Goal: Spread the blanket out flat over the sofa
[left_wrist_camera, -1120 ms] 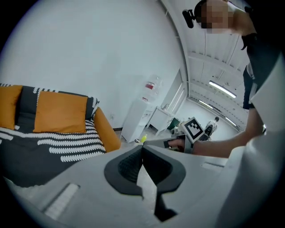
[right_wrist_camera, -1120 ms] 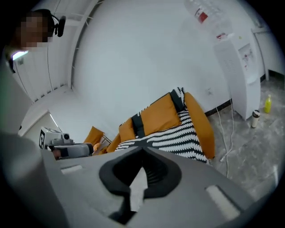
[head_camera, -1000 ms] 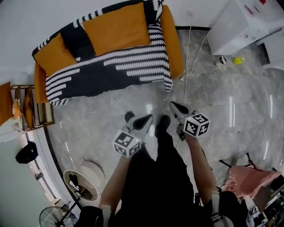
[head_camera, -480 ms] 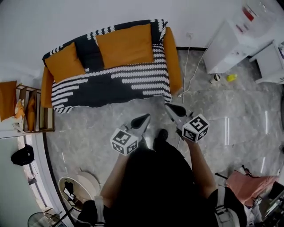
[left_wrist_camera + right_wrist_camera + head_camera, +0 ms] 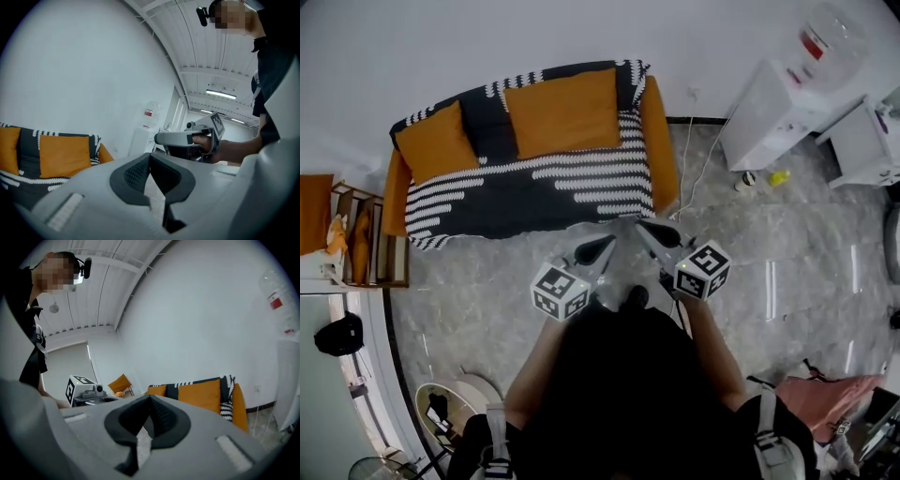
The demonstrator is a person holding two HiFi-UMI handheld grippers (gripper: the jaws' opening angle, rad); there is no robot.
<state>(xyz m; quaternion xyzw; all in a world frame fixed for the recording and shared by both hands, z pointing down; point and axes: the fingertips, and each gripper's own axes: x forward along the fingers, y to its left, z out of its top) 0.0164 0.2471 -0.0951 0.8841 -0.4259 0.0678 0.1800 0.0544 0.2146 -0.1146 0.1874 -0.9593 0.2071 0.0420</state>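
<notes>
The black-and-white striped blanket (image 5: 534, 192) lies spread over the seat and back of the orange sofa (image 5: 658, 141). Two orange cushions (image 5: 562, 112) lean on its back. I stand on the grey floor in front of the sofa, apart from it. My left gripper (image 5: 605, 246) and right gripper (image 5: 643, 228) are held up side by side, both shut and empty. In the left gripper view the jaws meet at the tip (image 5: 150, 155), with the blanket (image 5: 28, 180) at lower left. The right gripper view shows its shut tip (image 5: 150, 398) and the sofa (image 5: 239, 408) beyond it.
A white cabinet (image 5: 764, 117) stands right of the sofa, with a cable (image 5: 687, 159) and a yellow object (image 5: 780, 176) on the floor beside it. A wooden rack (image 5: 361, 244) stands at the left. A pink cloth (image 5: 825, 394) lies at lower right.
Both grippers have risen and drawn closer together, staying shut. The head view has shifted, so the sofa sits lower and more level in it. The blanket has not moved.
</notes>
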